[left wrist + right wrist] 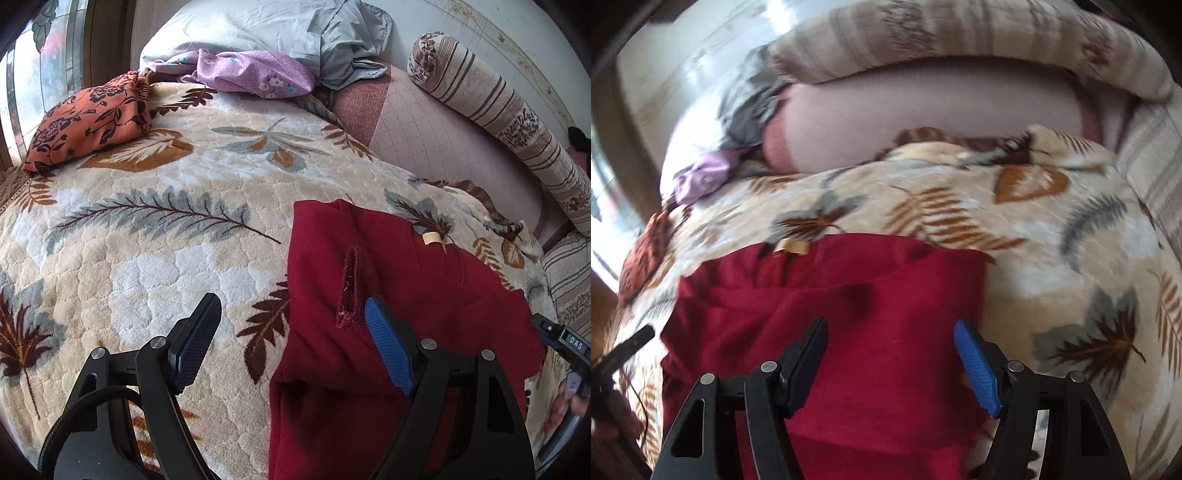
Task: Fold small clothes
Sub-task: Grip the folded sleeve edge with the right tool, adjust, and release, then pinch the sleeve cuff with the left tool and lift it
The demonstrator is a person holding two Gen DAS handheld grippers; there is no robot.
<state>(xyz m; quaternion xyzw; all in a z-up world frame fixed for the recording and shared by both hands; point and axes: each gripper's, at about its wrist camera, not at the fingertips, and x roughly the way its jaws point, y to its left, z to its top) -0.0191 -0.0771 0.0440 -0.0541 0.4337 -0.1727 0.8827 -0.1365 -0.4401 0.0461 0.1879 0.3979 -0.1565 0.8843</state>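
A dark red garment lies flat on a cream leaf-patterned blanket; it has a small tan label near its far edge and a short frayed tab standing up. My left gripper is open and empty, straddling the garment's left edge. In the right wrist view the same red garment lies under my right gripper, which is open and empty above the cloth. That view is blurred. The right gripper also shows at the right edge of the left wrist view.
A folded orange floral cloth lies at the far left of the blanket. A purple floral cloth and a grey garment lie by a pale pillow at the back. A striped bolster runs along the right. A window is at the left.
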